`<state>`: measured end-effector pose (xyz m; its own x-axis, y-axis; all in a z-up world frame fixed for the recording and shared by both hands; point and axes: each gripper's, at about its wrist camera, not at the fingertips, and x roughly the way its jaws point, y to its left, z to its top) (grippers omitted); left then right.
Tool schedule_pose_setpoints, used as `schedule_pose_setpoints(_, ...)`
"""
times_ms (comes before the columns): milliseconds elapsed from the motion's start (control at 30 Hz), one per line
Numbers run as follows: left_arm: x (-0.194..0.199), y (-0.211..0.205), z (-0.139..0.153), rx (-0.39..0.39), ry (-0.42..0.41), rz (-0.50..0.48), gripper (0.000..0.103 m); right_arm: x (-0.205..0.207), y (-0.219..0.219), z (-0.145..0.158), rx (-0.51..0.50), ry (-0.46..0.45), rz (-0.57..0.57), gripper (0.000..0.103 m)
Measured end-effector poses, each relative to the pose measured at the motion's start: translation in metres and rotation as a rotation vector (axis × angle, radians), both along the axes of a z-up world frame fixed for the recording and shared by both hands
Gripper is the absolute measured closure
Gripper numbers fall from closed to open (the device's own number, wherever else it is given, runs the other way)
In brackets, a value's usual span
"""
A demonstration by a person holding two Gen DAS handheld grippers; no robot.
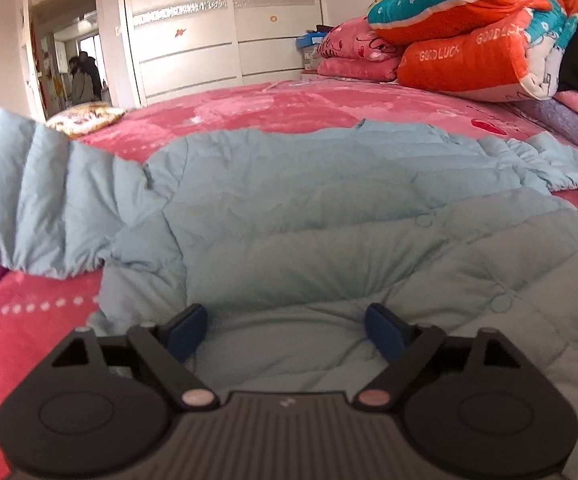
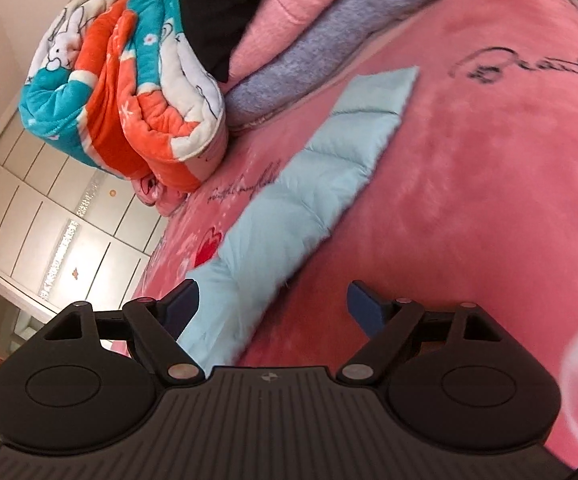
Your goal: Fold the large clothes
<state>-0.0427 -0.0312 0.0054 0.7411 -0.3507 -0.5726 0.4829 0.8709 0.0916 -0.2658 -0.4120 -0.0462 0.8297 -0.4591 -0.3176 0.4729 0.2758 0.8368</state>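
- Puffer jacket (image 1: 289, 208), pale blue and quilted, lies spread on the pink fleece bedspread (image 1: 289, 108), its front snaps showing.
- One sleeve (image 1: 29, 184) lifts at the left; the other sleeve (image 2: 317, 168) stretches flat across the pink cover towards the bedding.
- Left gripper (image 1: 287, 330) hovers low over the jacket's body, its blue-padded fingers (image 1: 187, 330) wide apart, nothing pinched between them.
- Right gripper (image 2: 273, 308) is rolled sideways beside the flat sleeve, fingers (image 2: 363, 308) spread wide; the sleeve's near end lies between them, unpressed.
- Folded orange-and-teal quilts (image 1: 473, 28) are stacked at the far side of the bed, next to pink and purple blankets (image 2: 329, 32).
- A white wardrobe (image 1: 209, 32) stands behind.
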Motion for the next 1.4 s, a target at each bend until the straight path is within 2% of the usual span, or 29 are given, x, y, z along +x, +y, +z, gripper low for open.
schedule_pose_setpoints(167, 0.012, 0.007, -0.005, -0.063, 0.077, -0.007, 0.004, 0.020, -0.010, -0.002, -0.006, -0.010, 0.009, 0.000)
schedule_pose_setpoints(300, 0.013, 0.005, -0.008, -0.066, 0.090, -0.013, 0.001, 0.030, -0.015, -0.003, -0.029, -0.014, -0.007, 0.000)
schedule_pose_setpoints(433, 0.013, 0.005, -0.009, -0.064, 0.089, -0.014, 0.001, 0.032, -0.016, -0.008, -0.014, -0.088, -0.035, 0.002)
schedule_pose_setpoints(500, 0.013, 0.005, -0.009, -0.064, 0.089, -0.013, 0.001, 0.033, -0.015, -0.010, -0.002, -0.088, -0.048, 0.019)
schedule_pose_setpoints(567, 0.013, 0.004, -0.009, -0.063, 0.089, -0.014, 0.001, 0.037, -0.016, -0.012, 0.028, -0.077, -0.053, 0.060)
schedule_pose_setpoints(633, 0.013, 0.004, -0.009, -0.063, 0.089, -0.014, 0.001, 0.037, -0.014, -0.013, 0.040, -0.071, -0.066, 0.069)
schedule_pose_setpoints(733, 0.013, 0.004, -0.009, -0.063, 0.088, -0.014, 0.001, 0.039, -0.010, -0.003, 0.005, -0.041, -0.076, 0.082)
schedule_pose_setpoints(833, 0.013, 0.004, -0.009, -0.063, 0.088, -0.014, 0.001, 0.049, 0.002, 0.018, -0.077, 0.006, -0.057, 0.088)
schedule_pose_setpoints(933, 0.013, 0.004, -0.009, -0.063, 0.088, -0.014, 0.001, 0.062, 0.020, 0.046, -0.196, 0.055, -0.024, 0.090)
schedule_pose_setpoints(1133, 0.013, 0.005, -0.009, -0.064, 0.088, -0.014, 0.001, 0.094, 0.070, 0.107, -0.423, 0.061, 0.100, 0.091)
schedule_pose_setpoints(1267, 0.013, 0.005, -0.009, -0.064, 0.088, -0.014, 0.001, 0.128, 0.122, 0.141, -0.574, 0.040, 0.260, 0.091)
schedule_pose_setpoints(1400, 0.013, 0.005, -0.010, -0.069, 0.090, -0.015, 0.001, 0.171, 0.190, 0.156, -0.704, 0.028, 0.510, 0.091)
